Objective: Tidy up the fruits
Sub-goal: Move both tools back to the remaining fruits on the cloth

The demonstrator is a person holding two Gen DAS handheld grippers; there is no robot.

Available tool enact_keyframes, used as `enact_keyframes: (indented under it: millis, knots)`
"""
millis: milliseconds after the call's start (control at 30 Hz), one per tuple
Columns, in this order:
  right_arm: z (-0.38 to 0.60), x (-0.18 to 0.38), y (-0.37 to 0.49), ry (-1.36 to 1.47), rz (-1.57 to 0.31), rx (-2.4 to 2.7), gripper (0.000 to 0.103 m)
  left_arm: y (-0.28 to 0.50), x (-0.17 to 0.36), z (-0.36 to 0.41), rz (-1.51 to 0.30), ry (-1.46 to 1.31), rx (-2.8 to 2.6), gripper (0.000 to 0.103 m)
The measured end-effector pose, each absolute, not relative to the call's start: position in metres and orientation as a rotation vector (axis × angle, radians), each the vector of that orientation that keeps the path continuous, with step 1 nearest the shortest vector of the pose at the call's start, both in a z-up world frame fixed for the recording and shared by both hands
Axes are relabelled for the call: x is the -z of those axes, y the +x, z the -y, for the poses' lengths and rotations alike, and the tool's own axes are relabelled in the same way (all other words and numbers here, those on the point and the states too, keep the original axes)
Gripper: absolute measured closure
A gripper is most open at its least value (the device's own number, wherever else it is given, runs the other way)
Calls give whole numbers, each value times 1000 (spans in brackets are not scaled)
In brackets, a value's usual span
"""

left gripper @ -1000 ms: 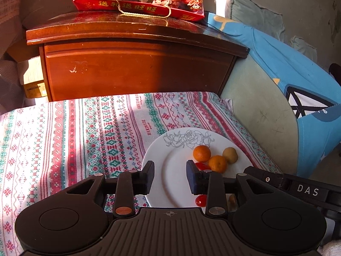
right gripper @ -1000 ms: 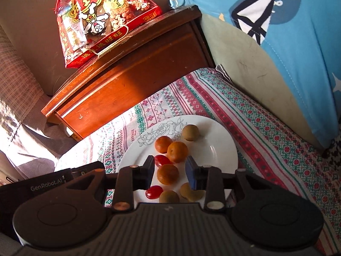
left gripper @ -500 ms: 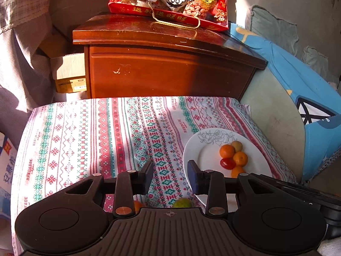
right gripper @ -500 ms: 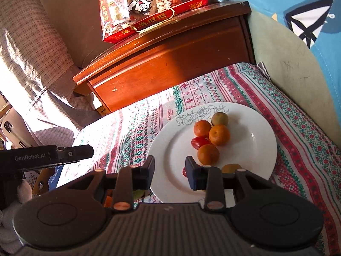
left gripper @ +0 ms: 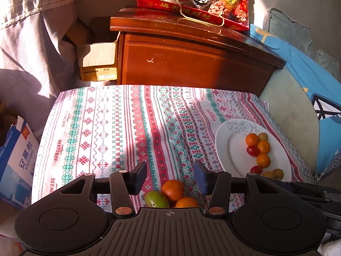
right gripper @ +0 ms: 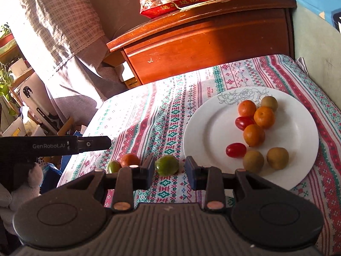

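A white plate [right gripper: 204,128] on the patterned cloth holds several small oranges, red tomatoes and brownish-green fruits; it also shows in the left wrist view [left gripper: 226,149]. Loose on the cloth lie a green fruit [right gripper: 166,165], another green one [right gripper: 113,166] and an orange [right gripper: 129,159]. In the left wrist view an orange [left gripper: 173,189], a green fruit [left gripper: 156,199] and a second orange [left gripper: 186,202] lie under my left gripper [left gripper: 170,176], which is open and empty. My right gripper [right gripper: 169,170] is open and empty, with the green fruit just beyond its fingertips.
A wooden cabinet [left gripper: 191,64] stands behind the table with a red snack bag [left gripper: 196,0] on top. A cardboard box [left gripper: 98,61] and curtain are at the left, a blue carton [left gripper: 15,162] at the table's left edge, blue bedding [left gripper: 309,81] at the right.
Both grippers have pulled back and to the left, away from the plate. Loose fruits on the cloth have come into view near both sets of fingertips. Both stay open.
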State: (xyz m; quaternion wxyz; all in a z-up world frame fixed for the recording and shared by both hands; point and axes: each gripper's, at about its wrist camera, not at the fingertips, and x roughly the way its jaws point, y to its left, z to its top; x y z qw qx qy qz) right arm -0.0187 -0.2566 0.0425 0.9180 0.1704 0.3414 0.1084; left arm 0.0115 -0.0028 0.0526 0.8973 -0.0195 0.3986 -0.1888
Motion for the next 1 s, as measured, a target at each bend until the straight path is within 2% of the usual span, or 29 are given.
enact_keyframes:
  millis: [467, 600, 1000]
  knots:
    - [239, -27, -3, 316, -747, -225, 69, 8, -26, -7, -904, -2, 382, 58]
    - [234, -24, 1, 297, -749, -219, 65, 9, -18, -10, -928, -10, 384, 58]
    - [229, -13, 7, 258, -755, -213, 64, 11, -4, -8, -941, -14, 400, 59]
